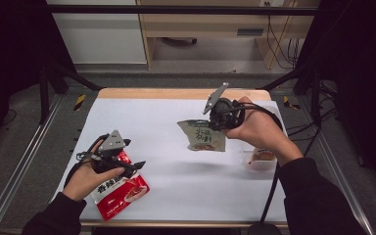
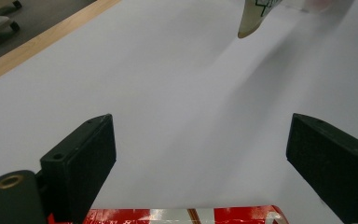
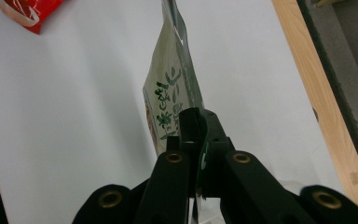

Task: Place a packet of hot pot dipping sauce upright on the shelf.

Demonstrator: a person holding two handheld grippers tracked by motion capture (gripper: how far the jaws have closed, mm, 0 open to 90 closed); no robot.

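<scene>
Fingers of the right gripper (image 1: 214, 119) are clamping one edge of a pale green snack pouch (image 1: 203, 135), which is hanging clear above the white surface (image 1: 176, 191) and casting a soft shadow below it. In the right gripper view the two black fingers (image 3: 189, 122) are pressing flat against each other with the thin, glossy foil of the pouch (image 3: 170, 100) pinched between them; the pouch is standing edge-on, its crimped seam pointing away and green printed characters running down its face. A person's hand (image 1: 259, 129) in a dark sleeve is gripping the tool, and a black cable is trailing from it toward the near edge of the surface. A small clear plastic tub with a reddish lid (image 1: 261, 157) is sitting on the surface just right of the pouch, partly behind that hand.

Well to the left of the pouch, the left gripper (image 1: 127, 166) is resting over a shiny red packet (image 1: 120, 190), rectangular and printed with white lettering, lying flat near the front edge. In the left gripper view its matte, blocky black fingers (image 2: 86, 161) are standing wide apart and released, with bare white surface between them and the top of the red packet (image 2: 191, 215) showing beneath. A light wooden border (image 1: 176, 93) is edging the surface beyond the pouch.
</scene>
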